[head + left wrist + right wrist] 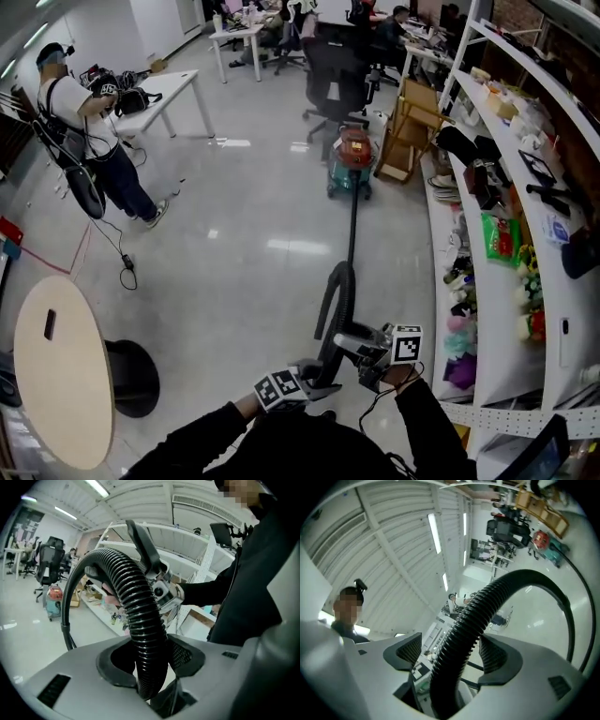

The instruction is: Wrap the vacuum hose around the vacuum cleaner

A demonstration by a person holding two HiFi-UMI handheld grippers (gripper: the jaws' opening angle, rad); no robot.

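The vacuum cleaner (352, 159), red on top with a teal body, stands far off on the floor by the shelves. Its black ribbed hose (352, 225) runs back along the floor and rises in a loop (335, 305) just in front of me. My left gripper (317, 373) is shut on the hose (136, 602), and both pads press its sides (150, 660). Beside it, my right gripper (349, 339) stands open with the hose (483, 606) passing loosely between the jaws (454, 651). The vacuum also shows small in the left gripper view (54, 602) and the right gripper view (541, 538).
Long white shelves (487, 234) crowded with goods line the right side. A round wooden table (61, 375) and a black stool (131, 375) stand at left. A person (94, 131) stands by a white desk (173, 89); office chairs (328, 75) are behind the vacuum.
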